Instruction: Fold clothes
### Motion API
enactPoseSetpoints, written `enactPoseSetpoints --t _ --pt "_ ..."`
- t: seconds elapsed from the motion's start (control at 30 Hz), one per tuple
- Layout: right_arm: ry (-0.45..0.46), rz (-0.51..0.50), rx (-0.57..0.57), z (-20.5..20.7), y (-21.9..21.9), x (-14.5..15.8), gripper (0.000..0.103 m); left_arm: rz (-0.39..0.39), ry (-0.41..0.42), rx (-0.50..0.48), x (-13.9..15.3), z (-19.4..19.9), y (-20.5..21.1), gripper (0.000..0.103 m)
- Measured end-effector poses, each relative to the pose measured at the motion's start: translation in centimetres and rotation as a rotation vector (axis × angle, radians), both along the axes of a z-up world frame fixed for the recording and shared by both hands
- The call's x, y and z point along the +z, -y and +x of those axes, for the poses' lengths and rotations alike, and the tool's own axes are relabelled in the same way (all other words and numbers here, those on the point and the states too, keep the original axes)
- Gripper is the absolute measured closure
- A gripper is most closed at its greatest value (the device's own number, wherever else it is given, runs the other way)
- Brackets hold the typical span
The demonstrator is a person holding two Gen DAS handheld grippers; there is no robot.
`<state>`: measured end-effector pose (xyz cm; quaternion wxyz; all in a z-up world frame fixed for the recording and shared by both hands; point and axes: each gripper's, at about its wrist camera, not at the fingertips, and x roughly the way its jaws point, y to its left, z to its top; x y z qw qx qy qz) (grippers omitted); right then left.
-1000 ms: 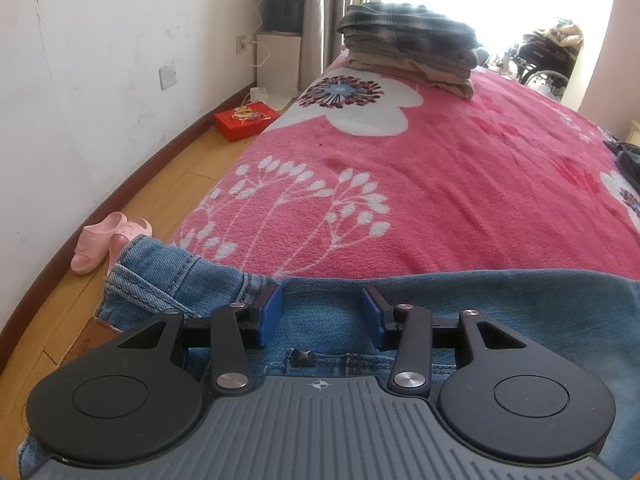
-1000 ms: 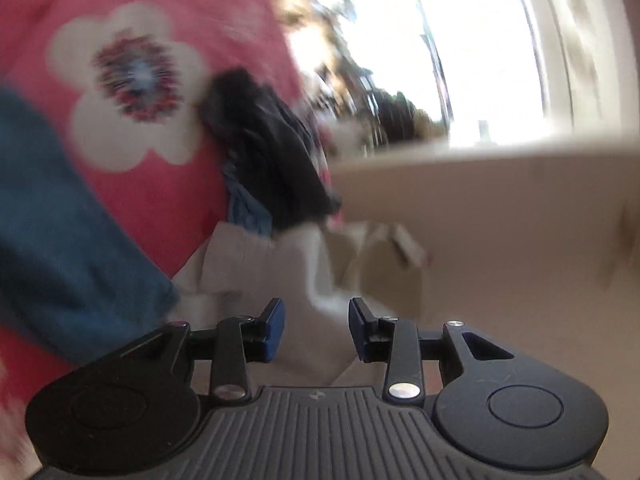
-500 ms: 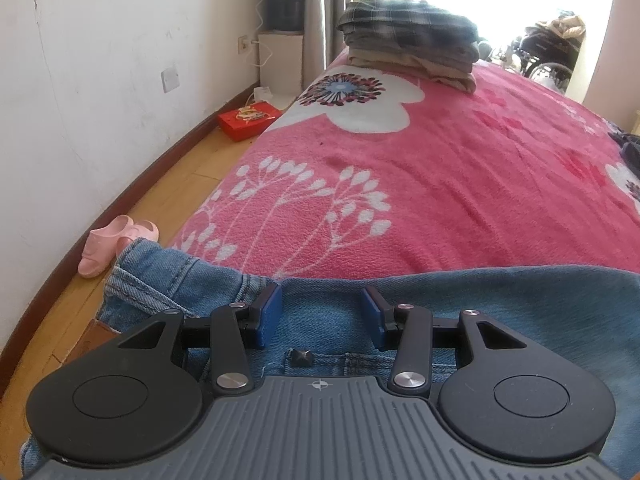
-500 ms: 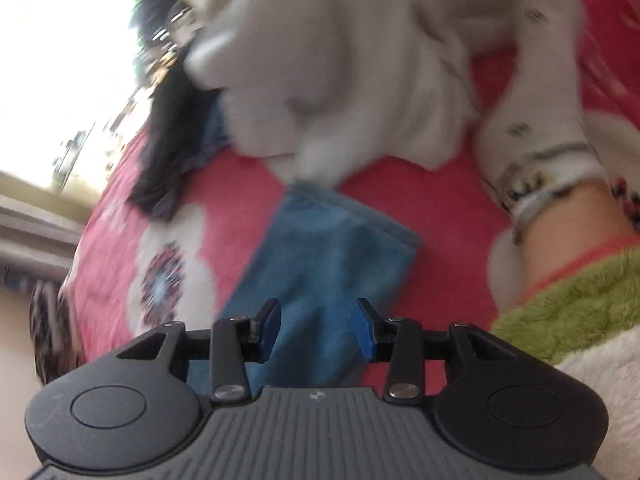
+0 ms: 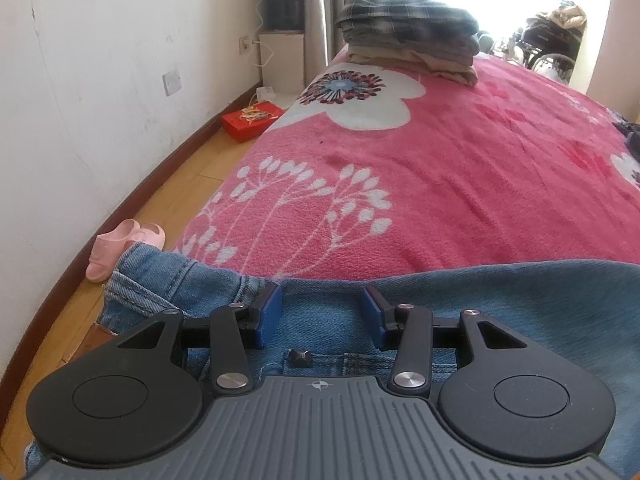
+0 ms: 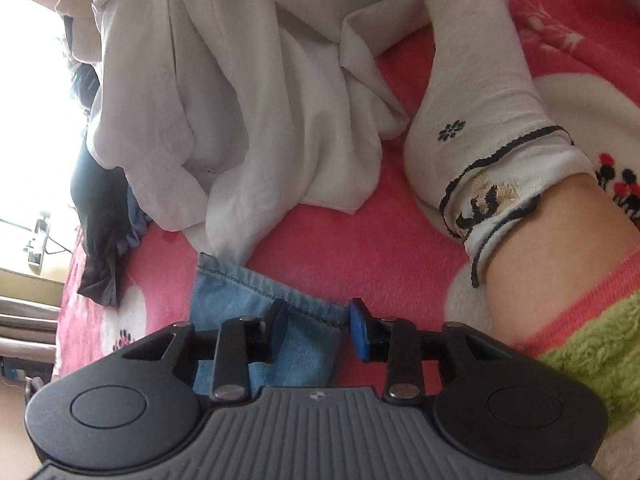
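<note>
Blue jeans point(image 5: 500, 300) lie across the near edge of a pink flowered blanket point(image 5: 440, 168). My left gripper point(image 5: 322, 312) hovers open over their waistband, close to the dark button point(image 5: 301, 358), with denim showing between its blue pads. In the right wrist view, the jeans' leg hem point(image 6: 256, 300) lies flat on the blanket. My right gripper point(image 6: 318, 326) stands open over the hem's corner, its left pad over denim and its right pad over blanket. A crumpled white shirt point(image 6: 240, 100) lies just beyond the hem.
A folded stack of plaid and tan clothes point(image 5: 412, 44) sits at the bed's far end. A person's socked foot point(image 6: 480, 92) and leg rest on the blanket right of the hem. Dark garments point(image 6: 100, 208) lie past the shirt. Pink slippers point(image 5: 120, 248) and a red box point(image 5: 250, 122) sit on the floor.
My right gripper swung from facing the wall and window down to the jeans' hem by the white shirt and the foot. The left gripper stayed over the waistband, open throughout.
</note>
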<state>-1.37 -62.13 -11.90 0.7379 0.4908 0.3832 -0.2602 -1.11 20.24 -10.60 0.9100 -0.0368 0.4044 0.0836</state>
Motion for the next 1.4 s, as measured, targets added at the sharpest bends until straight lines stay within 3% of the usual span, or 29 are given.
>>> enactPoseSetpoints --t 0.27,0.6,0.83,1.03,1.13,1.27,1.4 --pt "0.050 -0.044 0.026 0.1 0.1 0.4 0.092 0.009 -0.004 -0.002 0.0 0.2 0.1 0.058" --pt "0.180 -0.256 0.161 0.8 -0.5 8.3 0.095 0.010 -0.005 -0.003 0.0 0.1 0.2 0.058" --pt "0.096 -0.308 0.219 1.8 -0.6 8.7 0.095 0.010 -0.003 -0.005 0.0 0.1 0.1 0.058" --pt "-0.003 -0.306 0.217 0.6 0.0 6.2 0.095 0.010 -0.005 -0.007 0.0 0.1 0.1 0.058" --pt "0.015 -0.292 0.204 -0.2 0.1 6.5 0.095 0.008 -0.007 -0.008 0.0 0.1 0.1 0.058" --pt "0.076 -0.296 0.219 -1.0 0.2 9.1 0.095 0.005 -0.010 -0.009 0.1 0.2 0.1 0.058" --pt "0.061 -0.340 0.253 -0.4 -0.1 9.3 0.095 0.004 -0.009 -0.008 0.0 0.3 0.1 0.058"
